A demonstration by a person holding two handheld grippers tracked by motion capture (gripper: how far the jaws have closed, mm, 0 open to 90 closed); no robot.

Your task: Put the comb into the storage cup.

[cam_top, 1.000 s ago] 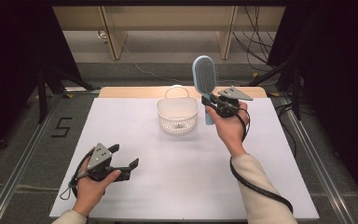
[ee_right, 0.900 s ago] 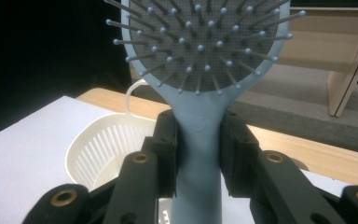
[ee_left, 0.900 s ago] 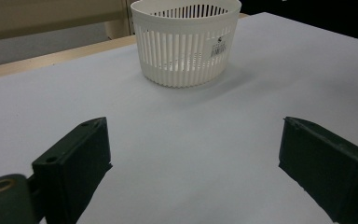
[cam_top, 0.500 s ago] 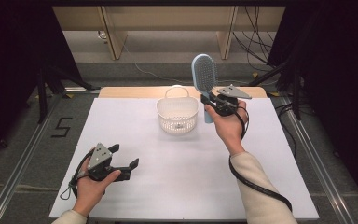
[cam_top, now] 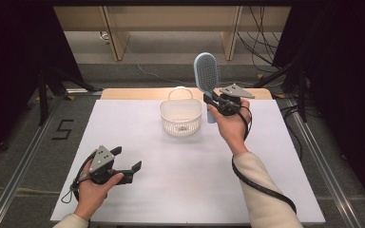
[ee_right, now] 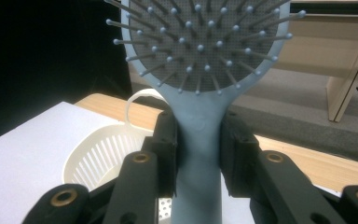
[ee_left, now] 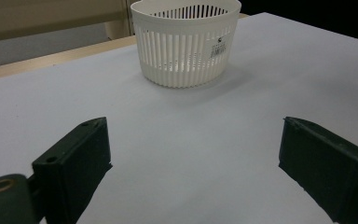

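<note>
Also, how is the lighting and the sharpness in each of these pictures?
High view: table sheet evenly lit, surroundings dark. Left gripper view: basket sharp, soft shadow at its foot. Right gripper view: hairbrush sharp, black background on the left.

A lab-style recording bay: a white table is standing on grey carpet between metal floor rails, black curtains are hanging on both sides, cables are trailing behind, and a taped number 5 is marking the floor.
</note>
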